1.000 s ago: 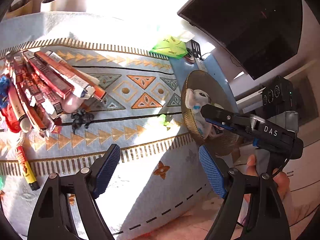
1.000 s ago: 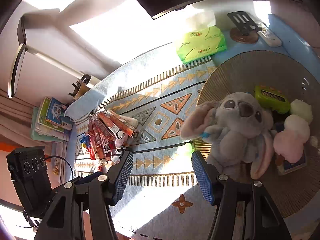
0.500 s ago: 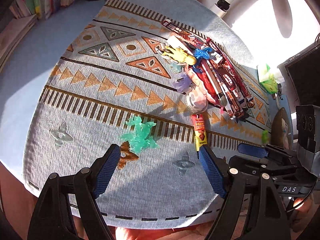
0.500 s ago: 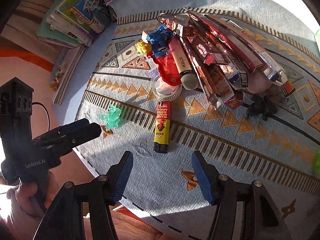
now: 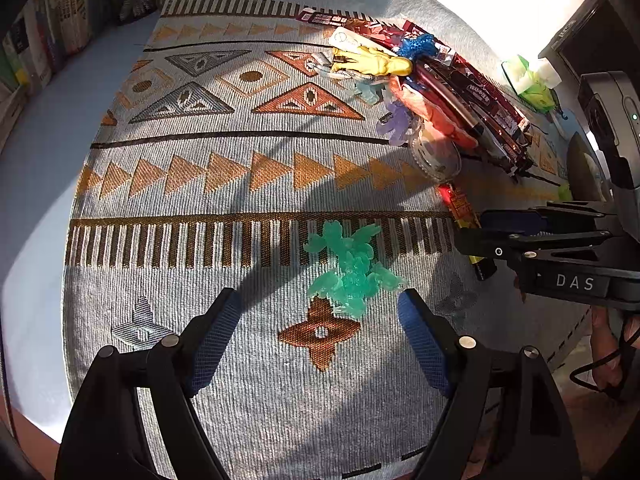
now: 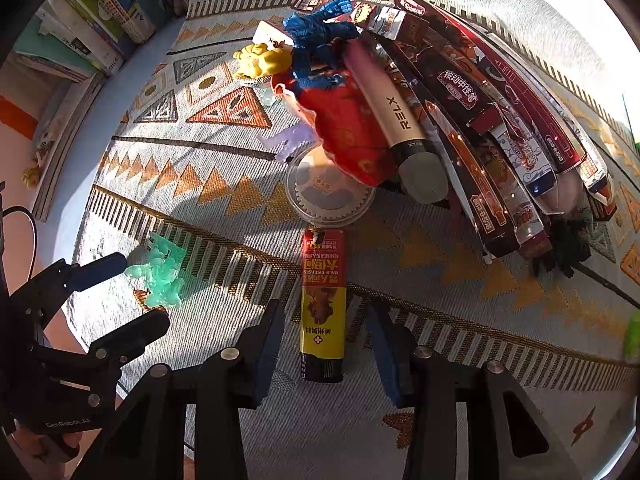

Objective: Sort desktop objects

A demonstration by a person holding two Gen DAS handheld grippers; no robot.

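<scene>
Now both grippers hang low over the patterned mat, where a second ago they faced the plush koala in its woven bowl at the far end of the desk. The right gripper (image 6: 324,354) points down at a red-and-yellow tube box (image 6: 323,304); its jaws are closing, the box lies between the blue pads, and neither pad touches it yet. The left gripper (image 5: 320,338) stands wide apart and released, straddling nothing, with the translucent green toy figure (image 5: 350,270) just ahead of its fingertips, resting on the striped border of the woven mat (image 5: 192,184).

The mat covers a pale blue desk, sunlit in patches and crossed by long shadows. Books (image 6: 92,20) are stacked off its left edge.

Beyond the tube box sits a round clear lid (image 6: 330,194), touching its far end. Behind that rises a heap: a red pouch (image 6: 344,128), a beige RELX stick (image 6: 394,120), a blue figure (image 6: 320,32), a yellow figure (image 6: 264,60), a lilac figure (image 6: 290,142), and a fan of long dark-red packets (image 6: 500,120). A black figure (image 6: 564,250) lies at the packets' near end.
</scene>
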